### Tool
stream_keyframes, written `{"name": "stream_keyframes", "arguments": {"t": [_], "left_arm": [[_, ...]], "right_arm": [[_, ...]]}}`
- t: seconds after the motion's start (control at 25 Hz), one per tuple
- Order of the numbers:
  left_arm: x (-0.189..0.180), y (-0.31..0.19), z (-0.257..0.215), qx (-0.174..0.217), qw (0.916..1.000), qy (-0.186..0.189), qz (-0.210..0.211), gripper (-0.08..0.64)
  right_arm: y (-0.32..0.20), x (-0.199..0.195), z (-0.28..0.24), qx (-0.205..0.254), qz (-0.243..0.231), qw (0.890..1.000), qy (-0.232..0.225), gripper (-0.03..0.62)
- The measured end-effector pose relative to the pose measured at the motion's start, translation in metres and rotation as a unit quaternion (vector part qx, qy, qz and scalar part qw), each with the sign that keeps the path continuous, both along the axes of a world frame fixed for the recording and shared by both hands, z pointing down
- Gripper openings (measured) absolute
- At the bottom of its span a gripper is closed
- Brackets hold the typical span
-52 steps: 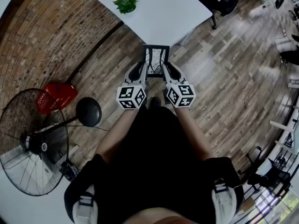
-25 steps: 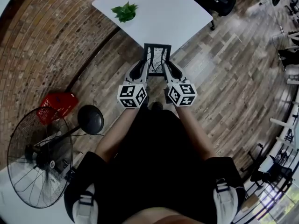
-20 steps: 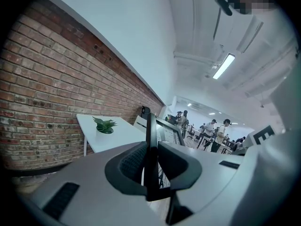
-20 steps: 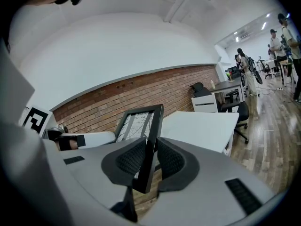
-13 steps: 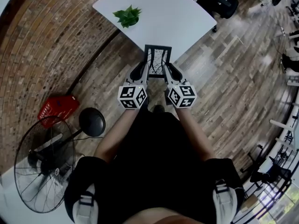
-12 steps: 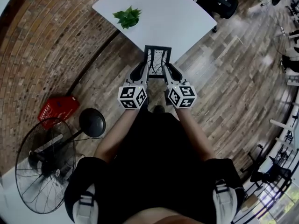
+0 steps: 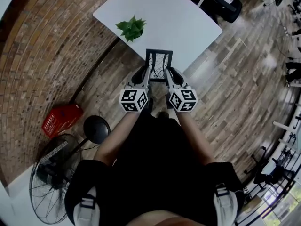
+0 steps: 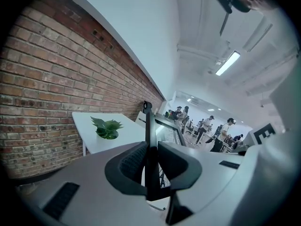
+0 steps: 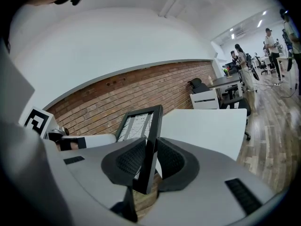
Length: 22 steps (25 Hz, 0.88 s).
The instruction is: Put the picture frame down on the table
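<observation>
Picture frame (image 7: 158,64) is in the air, carried between both grippers and not yet on the table (image 7: 181,18). Left gripper (image 7: 147,73) is clamped on the frame's left side bar; in the left gripper view the bar runs straight up between the pads (image 8: 134,161). Right gripper (image 7: 167,74) pinches the right side bar the same way, pads tight on the black edge. The frame stands nearly upright, long axis vertical, picture side facing back towards the person.

Key relation: the table lies straight ahead, and the frame's top overlaps its near corner in the head view. Both hands look equally close. The plant (image 7: 131,28) sits ahead and to the left, apart from the frame. I'd say it needs more forward travel before lowering, keeping right of the plant.
</observation>
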<state>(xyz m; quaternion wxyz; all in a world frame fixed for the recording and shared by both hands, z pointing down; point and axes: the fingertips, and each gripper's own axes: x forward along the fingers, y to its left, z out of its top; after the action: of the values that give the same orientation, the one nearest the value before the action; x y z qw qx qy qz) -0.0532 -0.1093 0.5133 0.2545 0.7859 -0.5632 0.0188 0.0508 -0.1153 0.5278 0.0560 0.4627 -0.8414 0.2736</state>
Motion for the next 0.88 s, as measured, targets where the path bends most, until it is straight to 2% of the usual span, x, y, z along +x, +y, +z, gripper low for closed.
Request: {"name": "stream_keyframes", "arguments": {"t": [0.48, 0.76, 0.88], "left_arm": [[-0.019, -0.055, 0.018, -0.017, 0.999, 0.005, 0.041, 0.08], [-0.024, -0.073, 0.02, -0.016, 0.9949, -0.005, 0.1, 0.08], [-0.028, -0.08, 0.02, -0.016, 0.9938, -0.007, 0.11, 0.081]], "right_arm": [[-0.05, -0.019, 0.015, -0.017, 0.035, 0.999, 0.01, 0.071], [-0.063, -0.025, 0.015, -0.013, 0.074, 0.997, 0.014, 0.071], [-0.065, -0.03, 0.017, -0.015, 0.087, 0.996, 0.011, 0.071]]}}
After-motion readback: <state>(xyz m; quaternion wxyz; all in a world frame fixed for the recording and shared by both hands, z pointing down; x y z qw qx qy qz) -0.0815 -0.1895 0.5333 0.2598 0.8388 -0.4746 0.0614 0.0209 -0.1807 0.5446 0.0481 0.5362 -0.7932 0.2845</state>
